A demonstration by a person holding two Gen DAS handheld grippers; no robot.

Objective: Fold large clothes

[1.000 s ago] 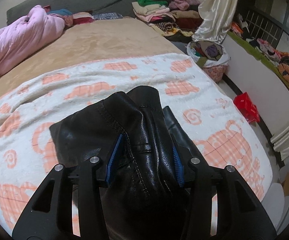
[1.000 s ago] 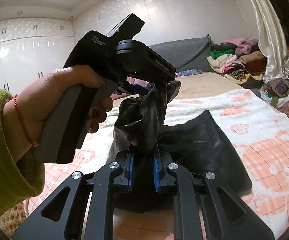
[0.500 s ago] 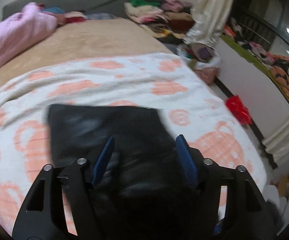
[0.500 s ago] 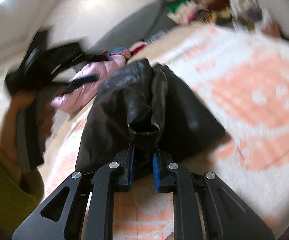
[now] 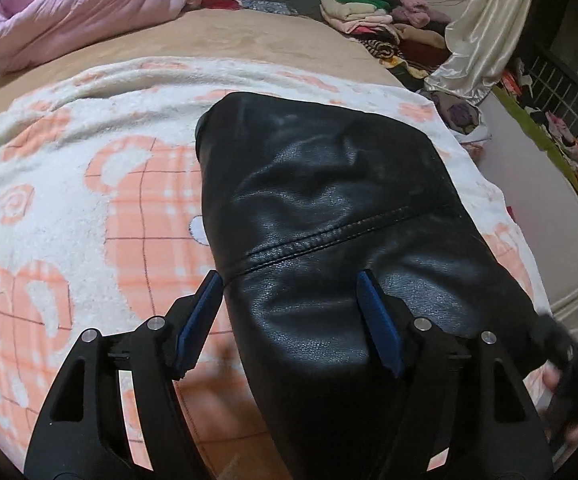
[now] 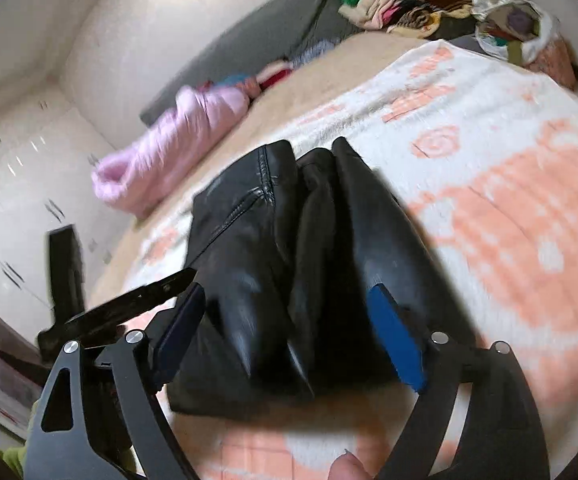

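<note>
A black leather garment (image 5: 329,216) lies folded flat on the white and orange blanket (image 5: 69,200) on the bed. My left gripper (image 5: 289,292) is open just above the garment's near edge, its blue pads apart and holding nothing. In the right wrist view the same garment (image 6: 289,240) lies in bunched folds on the blanket (image 6: 509,208). My right gripper (image 6: 285,304) is open over the garment's near end, with leather between the spread pads but not clamped. The left gripper's black body (image 6: 101,312) shows at the left of that view.
A pink quilted jacket (image 5: 69,12) lies at the head of the bed on the tan sheet (image 5: 229,40). A pile of folded clothes (image 5: 377,20) and a cream curtain (image 5: 485,40) stand at the far right. The bed's right edge drops to the floor (image 5: 529,172).
Both grippers have let go of the leather garment and opened. The garment has dropped from its raised, bunched hold and now lies flat on the blanket. Both cameras have tilted down over it.
</note>
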